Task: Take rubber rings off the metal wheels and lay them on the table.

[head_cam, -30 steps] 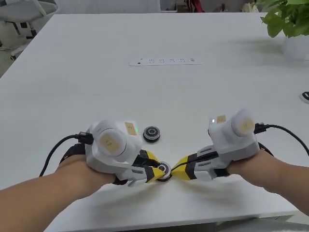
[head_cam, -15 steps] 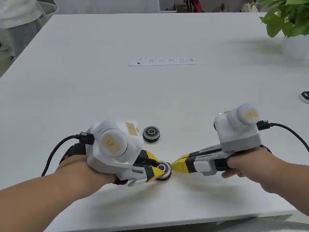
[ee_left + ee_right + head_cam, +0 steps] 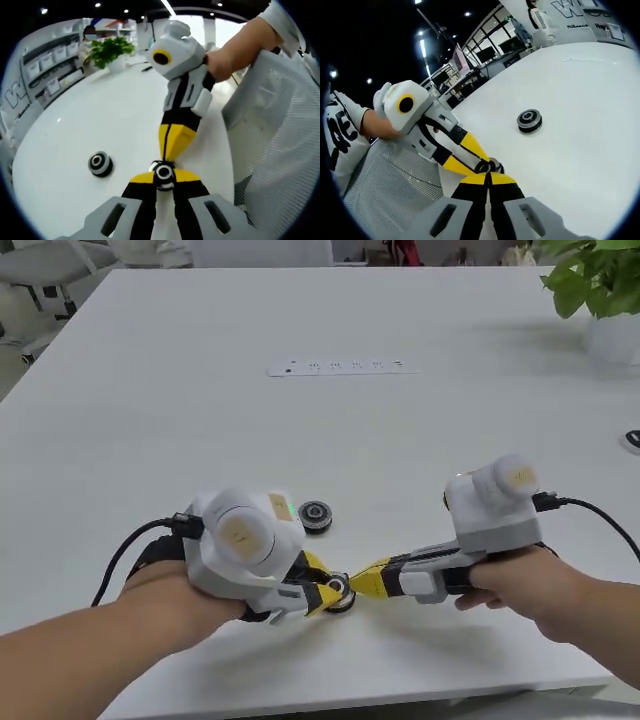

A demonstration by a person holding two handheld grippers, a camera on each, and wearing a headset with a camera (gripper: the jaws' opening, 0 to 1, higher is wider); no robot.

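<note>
Your left hand-held gripper (image 3: 322, 592) clamps the metal wheel (image 3: 338, 590) to steady it. Your right hand-held gripper (image 3: 362, 583), jaws pressed narrow, noses its rim, likely to peel the rubber ring (image 3: 154, 172).

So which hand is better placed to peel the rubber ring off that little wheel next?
Right, probably. The left gripper clamps the wheel and can hold it steady, while the right gripper has its closed tips at the wheel's edge, so it can do the peeling.
</note>
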